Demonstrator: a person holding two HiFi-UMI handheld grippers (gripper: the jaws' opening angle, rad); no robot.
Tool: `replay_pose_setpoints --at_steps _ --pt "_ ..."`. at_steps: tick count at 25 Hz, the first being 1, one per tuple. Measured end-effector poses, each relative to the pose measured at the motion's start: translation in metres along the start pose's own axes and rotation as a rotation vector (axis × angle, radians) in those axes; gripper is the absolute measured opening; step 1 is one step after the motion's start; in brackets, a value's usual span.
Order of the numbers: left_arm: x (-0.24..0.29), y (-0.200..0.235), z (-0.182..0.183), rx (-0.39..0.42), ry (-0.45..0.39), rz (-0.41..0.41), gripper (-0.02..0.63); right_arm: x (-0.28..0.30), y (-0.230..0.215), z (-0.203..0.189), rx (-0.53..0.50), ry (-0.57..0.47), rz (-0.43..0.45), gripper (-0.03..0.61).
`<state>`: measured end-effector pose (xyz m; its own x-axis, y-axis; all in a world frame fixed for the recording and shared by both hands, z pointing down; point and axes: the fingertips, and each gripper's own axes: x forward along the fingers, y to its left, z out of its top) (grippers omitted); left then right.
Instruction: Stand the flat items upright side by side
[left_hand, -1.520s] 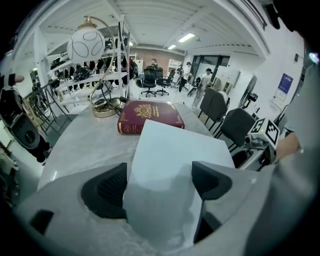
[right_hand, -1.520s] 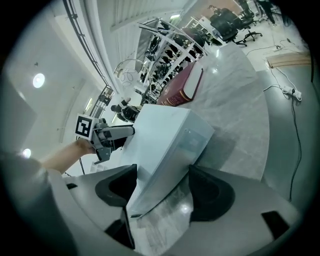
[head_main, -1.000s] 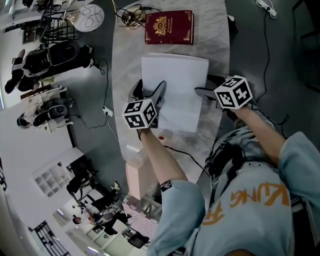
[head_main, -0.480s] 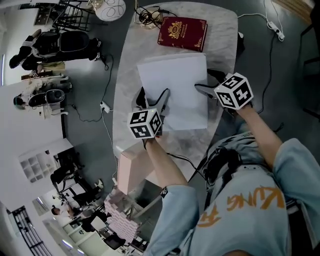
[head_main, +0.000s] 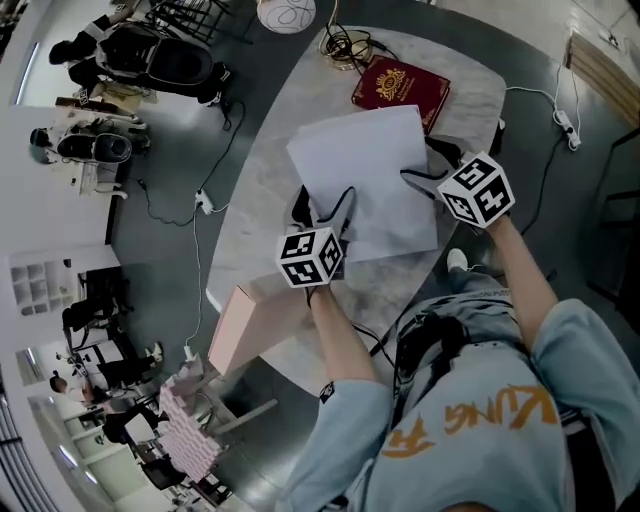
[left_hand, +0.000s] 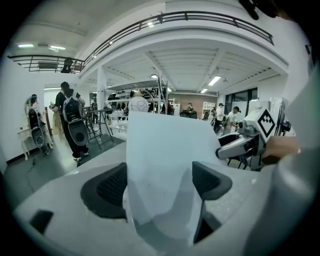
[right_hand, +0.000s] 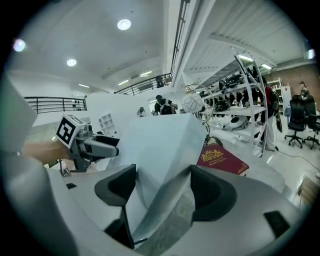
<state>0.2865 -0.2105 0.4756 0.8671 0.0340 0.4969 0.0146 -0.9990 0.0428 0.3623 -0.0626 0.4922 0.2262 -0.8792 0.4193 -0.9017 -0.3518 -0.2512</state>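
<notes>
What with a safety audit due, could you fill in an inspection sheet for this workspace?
Surface: marble-look table.
Job's things: white book held at a tilt between both grippers; red book lying flat at the far end.
Clutter: pale pink box by the table's near left edge.
Grippers: left hand-held gripper and right hand-held gripper each shut on an opposite edge of the white book.
Cables: coiled cable on the table beside the red book; power strip with its lead on the floor at the right.
Surroundings: person with a backpack; shelving rack.

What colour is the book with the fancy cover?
The book is dark red with gold decoration; the head view shows it best.
</notes>
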Motion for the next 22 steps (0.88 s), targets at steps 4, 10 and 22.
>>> replay_pose_setpoints --at_steps 4,10,22 --pt "-0.015 0.001 -0.001 -0.028 -0.025 0.04 0.422 0.002 0.008 0.011 -0.07 0.005 0.018 0.33" --pt "-0.025 0.007 0.001 -0.064 -0.069 0.125 0.417 0.009 0.013 0.031 -0.195 0.013 0.027 0.33" --pt "-0.051 0.026 -0.006 -0.129 -0.124 0.28 0.374 0.028 0.038 0.065 -0.457 0.006 0.012 0.331"
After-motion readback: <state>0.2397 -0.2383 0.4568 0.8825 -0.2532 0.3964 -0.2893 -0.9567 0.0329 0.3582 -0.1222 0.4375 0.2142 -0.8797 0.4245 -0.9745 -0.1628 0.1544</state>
